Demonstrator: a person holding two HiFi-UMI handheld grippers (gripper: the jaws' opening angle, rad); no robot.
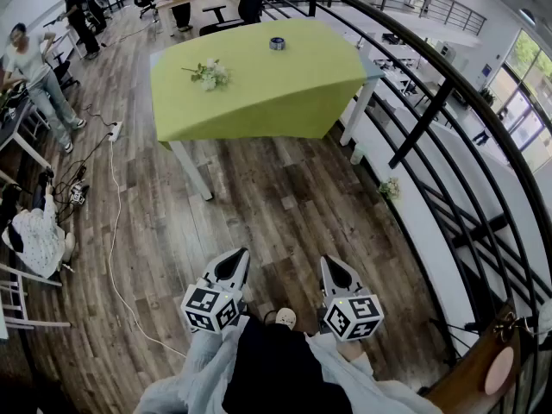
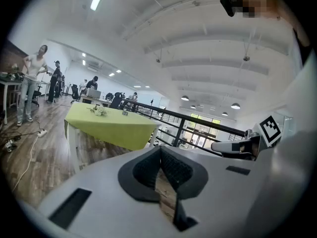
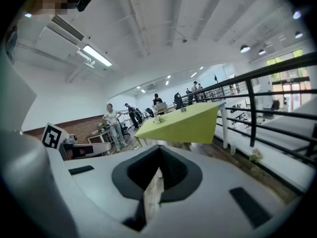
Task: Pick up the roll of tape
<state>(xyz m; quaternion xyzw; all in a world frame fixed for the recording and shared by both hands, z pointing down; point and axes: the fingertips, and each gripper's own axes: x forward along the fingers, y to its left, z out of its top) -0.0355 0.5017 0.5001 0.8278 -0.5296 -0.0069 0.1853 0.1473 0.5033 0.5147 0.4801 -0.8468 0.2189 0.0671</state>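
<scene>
Dead ahead, well apart: the roll of tape [image 1: 277, 43]
The left gripper [image 1: 233, 264] and right gripper [image 1: 333, 272] are both clenched on nothing. The tape sits at twelve o'clock on the green tabletop [image 1: 259, 102], roughly midway between them (left perhaps marginally nearer).

Table [image 1: 259, 102] draped in a lime-green cloth [image 1: 250, 119], on a wood-plank floor [image 1: 276, 205].
A roll of tape [image 1: 277, 43] sits near the table's far edge. A small bunch of white flowers [image 1: 210, 74] lies toward its left side, well apart from the tape.
</scene>
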